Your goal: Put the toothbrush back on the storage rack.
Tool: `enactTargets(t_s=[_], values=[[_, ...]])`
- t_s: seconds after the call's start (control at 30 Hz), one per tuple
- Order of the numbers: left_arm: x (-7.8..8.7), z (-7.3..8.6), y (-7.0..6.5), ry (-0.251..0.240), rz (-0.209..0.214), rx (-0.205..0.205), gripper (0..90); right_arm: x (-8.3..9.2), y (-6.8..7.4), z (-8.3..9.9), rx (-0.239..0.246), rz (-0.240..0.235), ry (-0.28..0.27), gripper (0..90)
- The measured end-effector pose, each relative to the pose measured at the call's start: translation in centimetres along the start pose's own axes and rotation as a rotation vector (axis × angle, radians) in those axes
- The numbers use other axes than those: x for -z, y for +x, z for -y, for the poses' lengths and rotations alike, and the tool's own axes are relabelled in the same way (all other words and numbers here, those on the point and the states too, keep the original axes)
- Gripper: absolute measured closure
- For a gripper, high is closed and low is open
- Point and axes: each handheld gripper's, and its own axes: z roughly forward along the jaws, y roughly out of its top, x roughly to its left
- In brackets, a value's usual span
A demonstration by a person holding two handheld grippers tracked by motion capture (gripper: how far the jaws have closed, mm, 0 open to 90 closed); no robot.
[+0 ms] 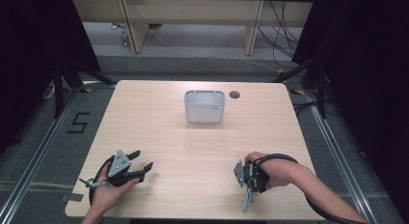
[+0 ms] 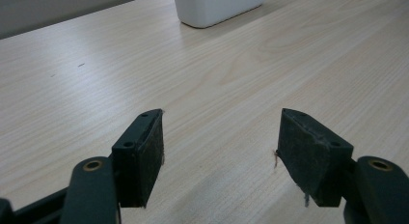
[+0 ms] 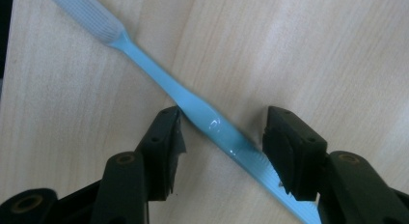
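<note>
Lab recording bay: black curtains (image 1: 371,89), floor rails (image 1: 38,151), trailing cables (image 1: 282,28).

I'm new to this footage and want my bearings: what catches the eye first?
The light blue toothbrush stands out, lying slantwise on the wooden table near its front edge, between the open jaws of the right gripper. Next comes the white tub standing alone toward the table's far side. The left gripper rests open over bare wood at front left.

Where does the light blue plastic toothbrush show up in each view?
High view: light blue plastic toothbrush near the table's front edge, under the right gripper.
Left gripper view: not in it.
Right gripper view: toothbrush runs diagonally between the open jaws.
Shared landmark: pale wooden table.
</note>
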Motion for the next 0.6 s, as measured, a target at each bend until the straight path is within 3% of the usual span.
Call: enactTargets(t_s=[0.03, 0.07, 0.1, 0.13, 0.17, 0.2, 0.27, 0.3, 0.33, 0.37, 0.4, 0.47, 0.5, 0.6], values=[[-0.08, 0.03, 0.01, -0.006, 0.004, 0.003, 32.7, 0.03, -0.09, 0.12, -0.02, -0.017, -0.007, 56.7], [-0.1, 0.01, 0.03, -0.005, 0.006, 0.001, 32.7, 0.03, -0.09, 0.12, -0.02, -0.017, -0.007, 56.7], [-0.12, 0.01, 0.02, -0.005, 0.006, 0.001, 32.7, 0.11, 0.25, 0.24, -0.093, -0.023, -0.002, 59.5], [-0.14, 0.0, 0.0, -0.006, 0.006, -0.001, 32.7, 0.17, 0.24, 0.32, -0.107, -0.028, -0.003, 62.0], [-0.14, 0.0, -0.01, -0.006, 0.007, -0.002, 32.7, 0.13, 0.0, 0.35, -0.079, -0.022, -0.017, 64.5], [-0.06, -0.04, -0.04, 0.004, 0.002, -0.005, 32.7, 0.16, 0.23, 0.49, -0.14, -0.027, -0.018, 66.8], [-0.05, -0.04, -0.04, 0.004, 0.001, -0.005, 32.8, 0.08, -0.17, 0.65, -0.133, -0.025, -0.04, 71.0], [-0.05, -0.04, -0.04, 0.004, 0.001, -0.005, 32.8, 0.21, 0.22, 0.69, -0.215, -0.026, -0.029, 72.8], [-0.14, 0.0, -0.01, -0.006, 0.007, -0.002, 32.8, 0.22, 0.21, 0.72, -0.231, -0.027, -0.031, 74.7], [-0.14, 0.0, -0.02, -0.006, 0.006, 0.0, 32.8, 0.16, -0.12, 0.76, -0.203, -0.024, -0.043, 76.4], [-0.14, -0.01, -0.02, -0.006, 0.005, -0.002, 32.8, 0.23, 0.14, 0.78, -0.282, -0.027, -0.038, 77.1], [-0.14, -0.01, -0.02, -0.006, 0.006, -0.003, 32.9, 0.22, 0.11, 0.8, -0.282, -0.023, -0.04, 77.1], [-0.14, -0.01, -0.01, -0.005, 0.006, -0.002, 32.9, 0.24, 0.25, 0.78, -0.321, -0.028, -0.037, 76.9], [-0.14, 0.0, -0.01, -0.006, 0.005, 0.0, 33.0, 0.24, 0.22, 0.74, -0.335, -0.027, -0.036, 76.7]])
